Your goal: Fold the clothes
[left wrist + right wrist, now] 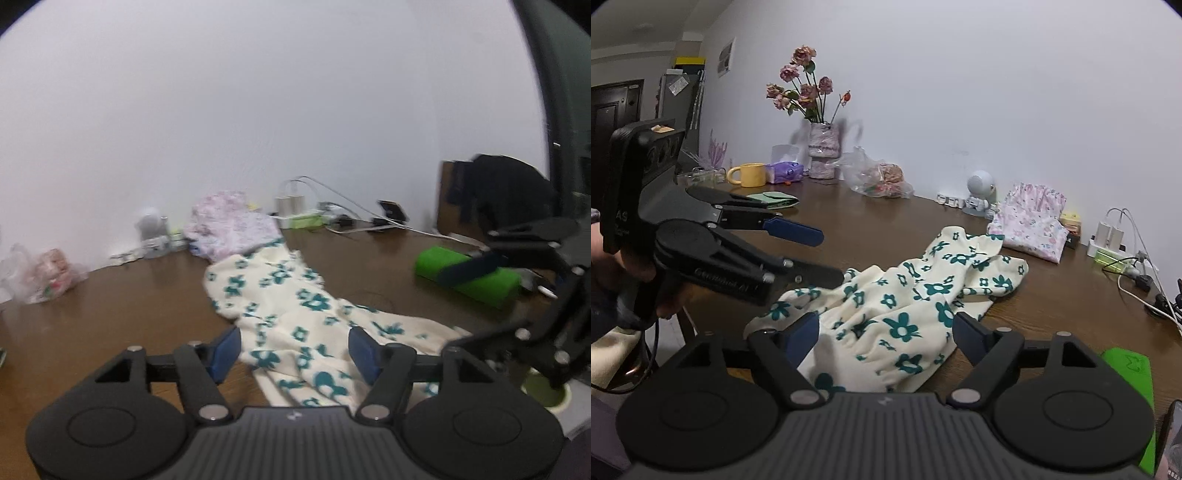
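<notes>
the right gripper, jaws wide and gripping nothing, is hovering over the rumpled cream garment with teal flowers lying on the brown wooden bench. the left gripper is likewise gaping. bunched layers are risking an uneven pinch.

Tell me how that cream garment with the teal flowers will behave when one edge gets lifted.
Probably floppy: the cream floral garment already lies in soft bunched folds on the wooden table, so it should drape and sag from any pinch. Likely light, since the cloth looks thin. It may drag and bunch rather than slide cleanly, because most of it rests flat on the tabletop.
</notes>
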Action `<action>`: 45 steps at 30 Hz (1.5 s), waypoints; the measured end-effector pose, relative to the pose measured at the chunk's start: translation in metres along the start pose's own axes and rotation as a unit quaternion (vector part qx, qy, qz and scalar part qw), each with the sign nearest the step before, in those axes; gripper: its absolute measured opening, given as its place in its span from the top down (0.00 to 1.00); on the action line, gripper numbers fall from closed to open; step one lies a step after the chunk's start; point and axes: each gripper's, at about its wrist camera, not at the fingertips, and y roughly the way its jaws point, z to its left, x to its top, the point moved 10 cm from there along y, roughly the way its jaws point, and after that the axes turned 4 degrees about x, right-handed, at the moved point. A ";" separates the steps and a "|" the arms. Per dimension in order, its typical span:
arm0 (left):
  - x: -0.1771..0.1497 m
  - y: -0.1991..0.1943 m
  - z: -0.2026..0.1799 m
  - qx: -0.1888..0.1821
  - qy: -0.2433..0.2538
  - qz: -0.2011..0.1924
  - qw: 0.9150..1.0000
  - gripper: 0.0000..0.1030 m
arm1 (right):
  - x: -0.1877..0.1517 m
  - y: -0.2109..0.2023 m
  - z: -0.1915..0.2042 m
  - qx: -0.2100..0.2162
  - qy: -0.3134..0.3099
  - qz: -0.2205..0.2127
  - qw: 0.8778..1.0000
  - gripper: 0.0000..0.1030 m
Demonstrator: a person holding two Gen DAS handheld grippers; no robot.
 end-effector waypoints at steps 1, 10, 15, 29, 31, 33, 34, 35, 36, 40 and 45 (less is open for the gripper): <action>0.000 -0.003 -0.001 -0.009 -0.011 0.000 1.000 0.38 | 0.000 -0.001 0.001 0.003 -0.002 -0.003 1.000 0.21; 0.003 -0.043 -0.023 -0.059 0.119 -0.069 0.989 0.13 | -0.003 -0.025 0.017 0.073 -0.050 -0.026 0.996 0.12; 0.009 -0.042 -0.023 -0.101 0.109 -0.089 0.985 0.05 | -0.012 -0.013 0.020 0.088 -0.064 -0.006 0.994 0.12; 0.054 -0.055 0.103 0.011 -0.306 -0.227 0.924 0.00 | -0.026 0.006 0.021 0.082 -0.062 0.020 0.995 0.12; 0.046 -0.048 0.111 -0.010 -0.354 -0.204 0.913 0.00 | -0.026 0.007 0.022 0.082 -0.064 0.020 0.994 0.12; 0.037 -0.042 0.120 -0.035 -0.407 -0.180 0.895 0.00 | -0.026 0.007 0.022 0.082 -0.065 0.022 0.994 0.11; 0.033 -0.038 0.124 -0.044 -0.430 -0.166 0.886 0.00 | -0.027 0.008 0.022 0.082 -0.066 0.022 0.994 0.10; 0.027 -0.033 0.127 -0.041 -0.443 -0.148 0.883 0.00 | -0.027 0.007 0.022 0.081 -0.066 0.023 0.994 0.10; 0.021 -0.028 0.130 -0.034 -0.453 -0.127 0.882 0.00 | -0.027 0.007 0.022 0.080 -0.066 0.023 0.994 0.09; -0.007 -0.006 0.140 0.030 -0.484 -0.033 0.874 0.00 | -0.026 0.009 0.022 0.080 -0.063 0.020 0.995 0.09; -0.046 0.015 0.149 -0.012 -0.672 0.060 0.738 0.00 | -0.028 0.009 0.022 0.082 -0.060 0.019 0.995 0.08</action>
